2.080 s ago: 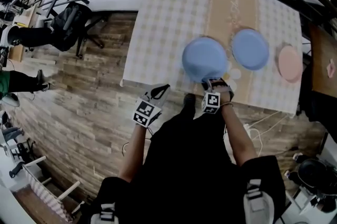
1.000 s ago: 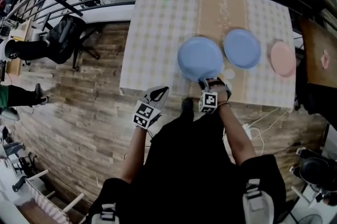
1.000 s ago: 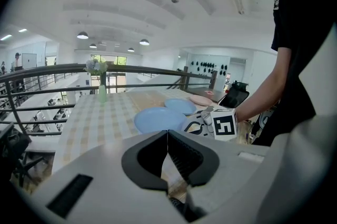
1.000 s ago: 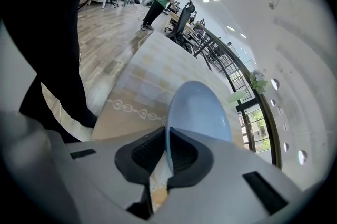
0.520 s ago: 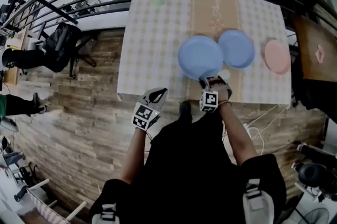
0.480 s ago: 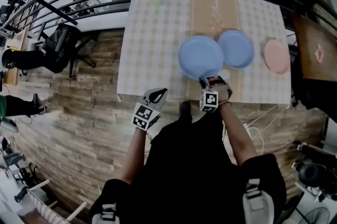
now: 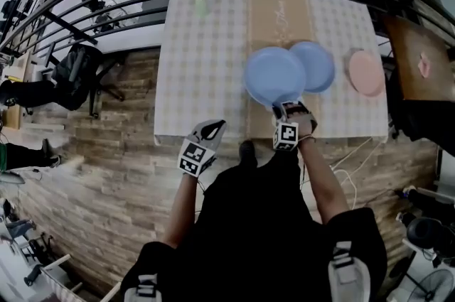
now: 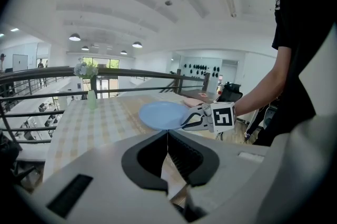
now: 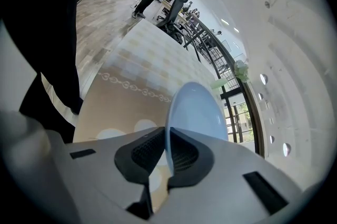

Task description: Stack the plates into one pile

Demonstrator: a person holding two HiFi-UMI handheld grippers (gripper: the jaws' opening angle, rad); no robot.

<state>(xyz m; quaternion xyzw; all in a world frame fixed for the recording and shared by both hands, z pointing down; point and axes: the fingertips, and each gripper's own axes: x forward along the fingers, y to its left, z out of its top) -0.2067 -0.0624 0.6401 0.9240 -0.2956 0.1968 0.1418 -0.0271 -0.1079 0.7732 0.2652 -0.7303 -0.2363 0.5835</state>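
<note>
Three plates: two blue and one pink sat in the work area, and none was yet piled on another.
Held blue plate (image 7: pixel 274 74): it was pinched at its near rim, roughly level and clear of the cloth. In the head view its right edge overlapped the second blue plate. The rim hold likely left the underside free to settle onto another plate.
Right gripper (image 7: pixel 280 106): its jaws were clamped on that rim, with the thin edge running between the ribbed pads.
Second blue plate (image 7: pixel 320 66): it lay flat on the table (image 7: pixel 199 66), at the right edge of the beige runner (image 7: pixel 277 16). It was probably meant as the base of the pile.
Pink plate (image 7: pixel 366 73): it lay flat near the table's right side, apart from the blue pair and untouched.
Left gripper (image 7: pixel 212 126): its jaws were pressed together on nothing. It hung off the near table edge, seemingly parked out of the way because one hand was enough for the carry.
Stage: I judged this as mid-carry, with the first stacking not yet done.
</note>
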